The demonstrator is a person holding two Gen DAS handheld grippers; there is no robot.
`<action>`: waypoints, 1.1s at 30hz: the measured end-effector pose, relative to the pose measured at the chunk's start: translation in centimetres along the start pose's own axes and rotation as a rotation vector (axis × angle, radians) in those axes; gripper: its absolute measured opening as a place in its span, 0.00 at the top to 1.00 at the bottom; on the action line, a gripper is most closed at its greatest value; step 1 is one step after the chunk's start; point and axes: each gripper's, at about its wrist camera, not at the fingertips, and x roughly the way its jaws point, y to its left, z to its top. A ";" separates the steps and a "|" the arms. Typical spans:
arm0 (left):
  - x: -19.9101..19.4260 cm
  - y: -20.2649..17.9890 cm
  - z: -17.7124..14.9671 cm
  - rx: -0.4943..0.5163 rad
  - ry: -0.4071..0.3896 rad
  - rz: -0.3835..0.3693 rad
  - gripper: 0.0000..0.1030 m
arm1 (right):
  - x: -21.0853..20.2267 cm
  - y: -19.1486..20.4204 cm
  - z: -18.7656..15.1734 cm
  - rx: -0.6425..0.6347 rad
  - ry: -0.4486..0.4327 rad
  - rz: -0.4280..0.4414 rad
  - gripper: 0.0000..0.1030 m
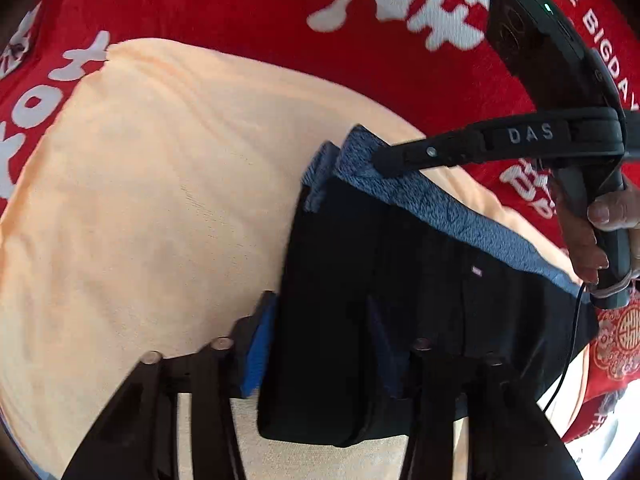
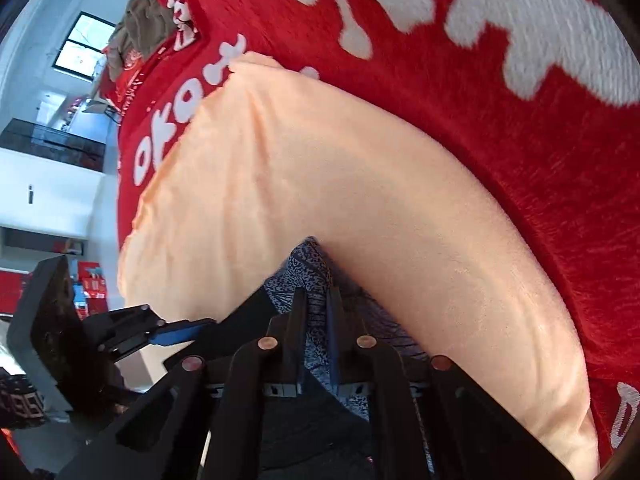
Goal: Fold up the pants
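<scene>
Black pants [image 1: 380, 280] with a blue-grey heathered waistband [image 1: 432, 204] lie partly folded on a peach towel [image 1: 140, 200]. My left gripper [image 1: 320, 344] straddles the pants' near folded edge, its blue pads [image 1: 256, 356] on either side of the black cloth. My right gripper [image 2: 318, 312] is shut on the waistband [image 2: 304, 272], with its fingers close together around the patterned fabric. In the left wrist view the right gripper [image 1: 384, 164] reaches in from the right onto the waistband corner. The left gripper also shows at the lower left of the right wrist view [image 2: 176, 330].
A red blanket with white lettering [image 1: 240, 12] covers the surface under the towel. A hand [image 1: 592, 232] holds the right gripper's handle with a cable hanging from it. Beyond the blanket's edge are a window [image 2: 84, 44], white cabinets and red boxes [image 2: 90, 284].
</scene>
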 end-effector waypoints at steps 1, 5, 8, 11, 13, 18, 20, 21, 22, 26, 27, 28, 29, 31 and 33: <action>-0.6 0.6 0.0 -0.026 -0.008 -0.020 0.66 | -0.1 0.4 0.2 -0.005 0.000 0.013 0.91; -2.0 2.3 -0.4 -0.073 -0.052 0.023 0.66 | 0.8 1.7 1.0 -0.049 -0.012 -0.013 0.91; -0.3 2.7 -0.5 -0.054 -0.017 0.184 0.66 | 3.3 1.2 1.2 -0.051 0.001 -0.140 0.91; -0.6 1.9 -0.7 -0.020 -0.036 0.220 0.61 | 2.0 1.3 0.3 -0.006 -0.069 -0.152 0.81; -1.2 0.8 -0.8 0.004 -0.072 0.274 0.46 | 0.0 1.3 -1.1 0.020 -0.112 -0.161 0.65; -2.4 -1.5 -0.2 0.002 -0.077 0.241 0.45 | -6.2 -1.3 -8.5 0.210 -0.209 -0.124 0.52; -3.1 -3.2 0.0 0.029 -0.078 0.251 0.45 | -8.7 -3.2 -13.2 0.332 -0.251 -0.111 0.52; -4.2 -3.9 0.1 0.047 -0.090 0.270 0.45 | -9.4 -3.7 -14.9 0.378 -0.265 -0.108 0.52; -4.7 -4.8 0.1 0.063 -0.112 0.301 0.45 | -10.2 -4.5 -17.2 0.435 -0.282 -0.103 0.52; -6.2 -7.4 1.0 0.094 -0.159 0.300 0.43 | -13.1 -7.1 -26.8 0.623 -0.342 -0.102 0.52; -6.1 -8.1 1.2 0.106 -0.153 0.292 0.43 | -13.5 -7.5 -29.0 0.671 -0.354 -0.097 0.52; -5.7 -9.1 1.3 0.124 -0.137 0.274 0.43 | -13.8 -7.8 -31.1 0.718 -0.363 -0.081 0.52; -5.2 -10.2 1.2 0.142 -0.120 0.253 0.43 | -13.8 -8.2 -33.4 0.771 -0.372 -0.053 0.52; -3.6 -12.9 0.2 0.182 -0.059 0.211 0.43 | -13.3 -8.5 -36.9 0.851 -0.378 0.000 0.52; -1.2 -15.8 -0.8 0.211 0.009 0.157 0.42 | -12.2 -8.6 -39.3 0.907 -0.376 0.050 0.52</action>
